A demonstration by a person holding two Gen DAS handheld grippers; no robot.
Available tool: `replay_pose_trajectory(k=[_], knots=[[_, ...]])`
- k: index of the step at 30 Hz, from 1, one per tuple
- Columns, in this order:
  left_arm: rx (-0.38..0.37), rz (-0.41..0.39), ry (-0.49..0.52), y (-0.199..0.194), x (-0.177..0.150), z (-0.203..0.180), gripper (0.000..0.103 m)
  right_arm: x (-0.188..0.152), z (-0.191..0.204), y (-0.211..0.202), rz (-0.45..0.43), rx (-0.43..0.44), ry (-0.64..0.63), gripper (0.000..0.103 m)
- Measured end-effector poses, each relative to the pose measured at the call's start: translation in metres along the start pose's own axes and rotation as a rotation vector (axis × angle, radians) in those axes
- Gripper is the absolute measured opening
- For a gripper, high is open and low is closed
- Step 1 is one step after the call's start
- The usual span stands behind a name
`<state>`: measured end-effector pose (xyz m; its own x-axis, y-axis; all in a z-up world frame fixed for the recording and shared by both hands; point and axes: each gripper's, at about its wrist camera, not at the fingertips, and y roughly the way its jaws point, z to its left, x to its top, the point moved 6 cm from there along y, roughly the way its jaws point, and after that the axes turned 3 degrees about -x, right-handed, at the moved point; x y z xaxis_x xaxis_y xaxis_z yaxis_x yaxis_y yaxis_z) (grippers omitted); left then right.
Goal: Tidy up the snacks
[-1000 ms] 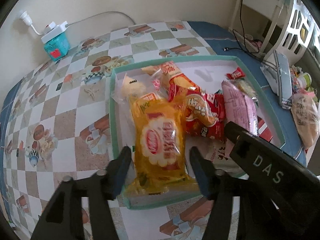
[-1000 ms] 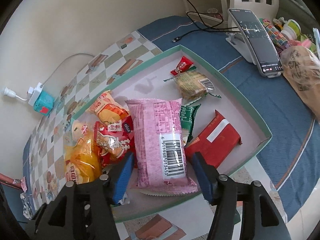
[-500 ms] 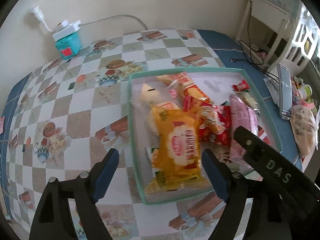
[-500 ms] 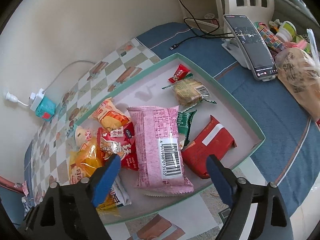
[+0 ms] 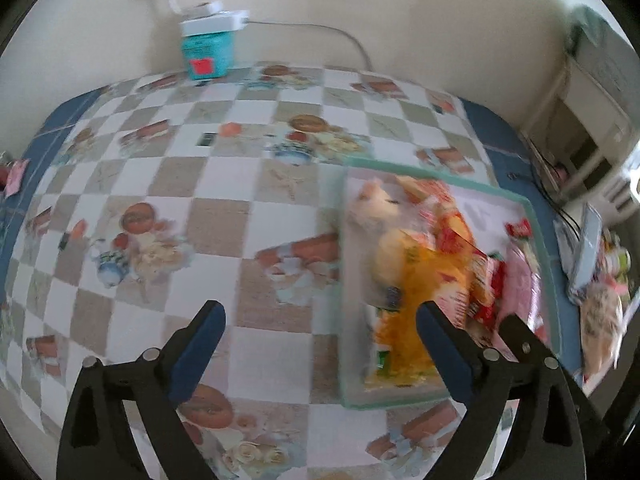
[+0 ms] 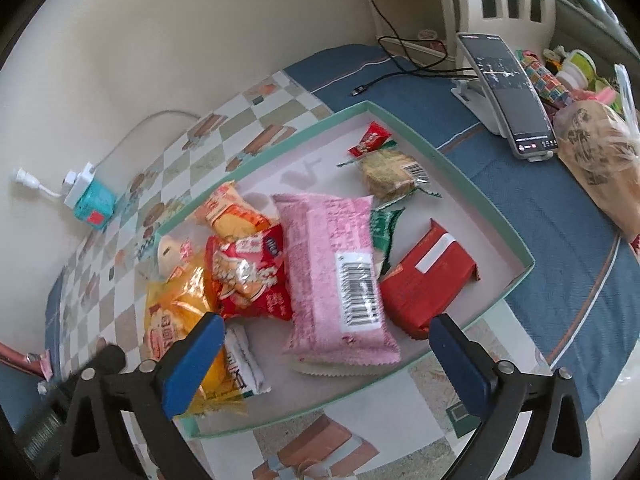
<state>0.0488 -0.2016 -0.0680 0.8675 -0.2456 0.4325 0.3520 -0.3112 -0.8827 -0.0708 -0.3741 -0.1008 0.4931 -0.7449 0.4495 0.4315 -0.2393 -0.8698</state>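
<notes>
A shallow green-rimmed tray (image 6: 484, 188) holds several snack packs: a pink pack (image 6: 332, 264), a red flat pack (image 6: 428, 280), a red-and-white pack (image 6: 248, 276), a yellow pack (image 6: 176, 312) and small sachets. My right gripper (image 6: 325, 324) hovers over the tray's near side, jaws opening wide. The pink pack lies between its fingers and the pads are clear of it. My left gripper (image 5: 320, 316) hangs above the checked tablecloth beside the tray's (image 5: 342, 280) left rim, jaws opening with nothing between them. The yellow pack (image 5: 420, 280) rests in the tray, blurred.
A teal box with a white plug strip (image 5: 208, 48) stands by the wall at the back. Right of the tray are a phone on a stand (image 6: 508, 96), a black cable (image 6: 384, 76), a filled plastic bag (image 6: 596, 164) and small cups. Checked cloth (image 5: 160, 184) stretches left of the tray.
The left gripper's jaws spread off the yellow pack, and it swung left and up, away from the tray. The right gripper's jaws widened around the pink pack; that hand stayed put.
</notes>
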Motion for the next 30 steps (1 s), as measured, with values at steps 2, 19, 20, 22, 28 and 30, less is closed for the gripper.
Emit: replay_pose_trajectory(k=[2, 19, 20, 22, 28, 30], knots=[[0.035, -0.012, -0.038, -0.004, 0.002, 0.015, 0.097, -0.003, 0.006, -0.002, -0.003, -0.002, -0.02, 0.103], [0.211, 0.082, -0.172, -0.025, -0.022, 0.111, 0.097, -0.037, 0.065, -0.029, -0.035, -0.035, -0.218, 0.103], [0.21, 0.08, -0.167, -0.028, -0.024, 0.112, 0.097, -0.04, 0.067, -0.032, -0.038, -0.035, -0.228, 0.103], [0.211, 0.073, -0.152, -0.033, -0.028, 0.114, 0.097, -0.044, 0.072, -0.035, -0.042, -0.037, -0.245, 0.103], [0.223, 0.064, -0.109, -0.045, -0.042, 0.12, 0.097, -0.056, 0.079, -0.045, -0.05, -0.042, -0.282, 0.103], [0.228, 0.055, -0.103, -0.049, -0.044, 0.121, 0.097, -0.06, 0.08, -0.048, -0.053, -0.043, -0.292, 0.103]])
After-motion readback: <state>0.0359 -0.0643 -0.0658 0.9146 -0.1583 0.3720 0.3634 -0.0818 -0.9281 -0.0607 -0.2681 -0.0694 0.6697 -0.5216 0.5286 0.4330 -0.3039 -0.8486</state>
